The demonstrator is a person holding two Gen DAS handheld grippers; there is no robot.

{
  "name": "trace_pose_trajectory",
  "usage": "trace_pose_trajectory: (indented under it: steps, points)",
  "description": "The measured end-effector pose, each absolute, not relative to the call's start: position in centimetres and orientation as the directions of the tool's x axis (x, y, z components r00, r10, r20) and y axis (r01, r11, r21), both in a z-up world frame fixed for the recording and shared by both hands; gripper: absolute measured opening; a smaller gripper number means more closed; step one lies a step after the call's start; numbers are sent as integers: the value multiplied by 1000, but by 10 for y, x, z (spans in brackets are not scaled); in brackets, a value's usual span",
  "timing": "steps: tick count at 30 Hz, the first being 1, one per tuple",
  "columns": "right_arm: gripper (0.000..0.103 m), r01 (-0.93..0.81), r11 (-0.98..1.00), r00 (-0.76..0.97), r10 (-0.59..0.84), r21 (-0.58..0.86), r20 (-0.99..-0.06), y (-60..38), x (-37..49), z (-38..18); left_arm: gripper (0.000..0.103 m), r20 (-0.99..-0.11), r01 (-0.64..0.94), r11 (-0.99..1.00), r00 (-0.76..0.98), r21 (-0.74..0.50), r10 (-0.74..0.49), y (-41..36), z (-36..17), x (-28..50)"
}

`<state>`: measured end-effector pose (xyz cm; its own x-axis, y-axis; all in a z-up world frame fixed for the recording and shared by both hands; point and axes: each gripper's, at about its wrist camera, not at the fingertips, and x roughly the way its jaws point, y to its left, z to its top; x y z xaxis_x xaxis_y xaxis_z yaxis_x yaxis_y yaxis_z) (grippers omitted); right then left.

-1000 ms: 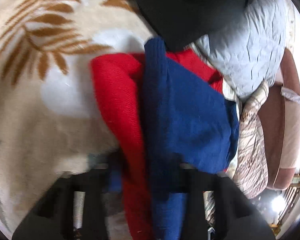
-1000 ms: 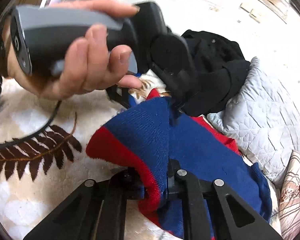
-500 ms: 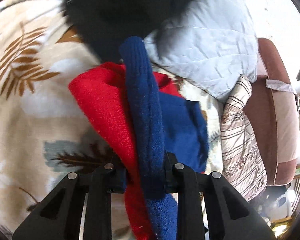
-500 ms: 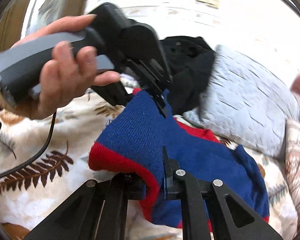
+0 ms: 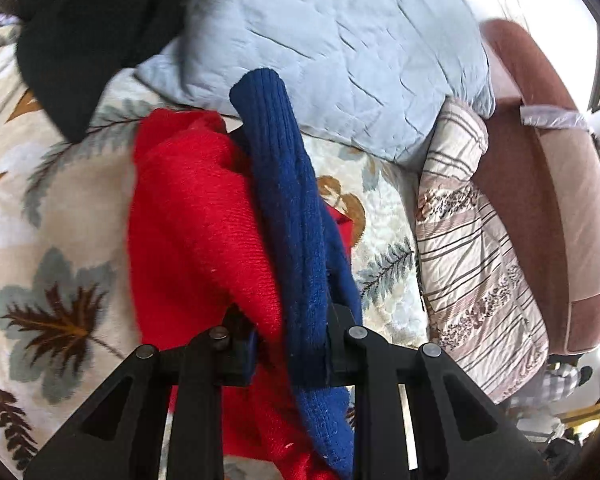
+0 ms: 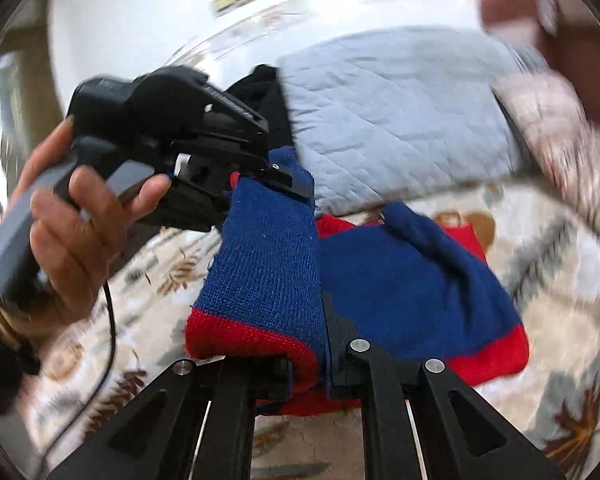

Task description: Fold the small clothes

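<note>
A: Lifting continues: the left gripper [image 5: 288, 344] and right gripper [image 6: 310, 368], both clamped on the sweater [image 6: 400, 276], have carried its near edge higher above the bed [image 5: 60, 220] than a second ago.

B: Fold-over is under way. Material: thick ribbed knit, blue with red trim, draping limply.

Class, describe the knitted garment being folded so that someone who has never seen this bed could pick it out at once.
Start at the leaf-patterned bedspread, just below the pale blue quilted pillow. There lies the small knitted sweater, partly lifted by two black grippers. It is the only red and navy thing there, unlike the plain black clothing heaped beside the pillow.
</note>
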<state>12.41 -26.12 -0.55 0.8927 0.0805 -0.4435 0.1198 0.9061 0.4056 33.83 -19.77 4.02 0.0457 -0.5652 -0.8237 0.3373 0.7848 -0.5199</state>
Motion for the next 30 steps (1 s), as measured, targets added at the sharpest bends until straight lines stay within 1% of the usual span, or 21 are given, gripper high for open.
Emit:
trace_pose_trajectory:
  steps: [4,9,12,14,15,16,17,19,20,21,22,23,25,27,28,29,30]
  points:
    - [9,157,790,899,134,593,-417,-300,117,-16,20,-842,362,794,42,-489,-538,-233,36,336]
    - [9,223,627,899,163,746,-406,-340,109,-37,21,-875,388,810,20,-439,-483,-279,15,334]
    - [9,278,507,887,190,816,-420,-360,107,-60,28,-905,388,836,12,-387,-425,-302,-8,331]
    - [10,321,413,873,219,852,-435,-374,109,-81,36,-908,373,843,7,-387,-419,-306,-16,330]
    - [10,340,377,866,232,861,-444,-377,109,-89,37,-905,373,841,9,-392,-426,-307,-15,329]
    - [13,356,348,860,242,868,-449,-380,110,-96,39,-899,376,834,9,-403,-438,-305,-12,328]
    - [18,367,328,855,250,871,-454,-382,110,-101,39,-890,381,825,10,-418,-455,-302,-6,328]
    - [23,375,326,850,254,868,-462,-382,110,-100,41,-862,374,804,24,-462,-507,-289,11,330]
    - [25,377,331,848,253,865,-467,-381,110,-98,44,-842,366,793,46,-487,-538,-278,22,333]
    - [26,384,337,845,246,860,-474,-381,108,-95,47,-825,358,788,78,-500,-559,-264,34,336]
    - [26,391,337,847,232,857,-478,-382,105,-91,55,-817,352,789,104,-503,-567,-255,42,337]
    - [26,397,329,858,198,857,-474,-385,97,-85,58,-810,344,793,133,-503,-571,-239,49,339]
    - [27,385,329,895,97,863,-436,-390,75,-67,58,-807,321,805,165,-499,-567,-209,53,342]
    - [37,344,372,926,16,862,-377,-395,66,-46,58,-812,306,813,169,-495,-558,-183,47,341]
    - [49,328,405,934,-5,853,-357,-398,68,-37,58,-819,295,821,171,-489,-549,-177,43,341]
    - [52,315,450,936,-3,836,-351,-402,78,-28,58,-825,280,828,167,-485,-540,-169,36,340]
    - [52,298,489,933,34,820,-359,-406,96,-22,58,-826,266,828,154,-493,-542,-166,29,339]
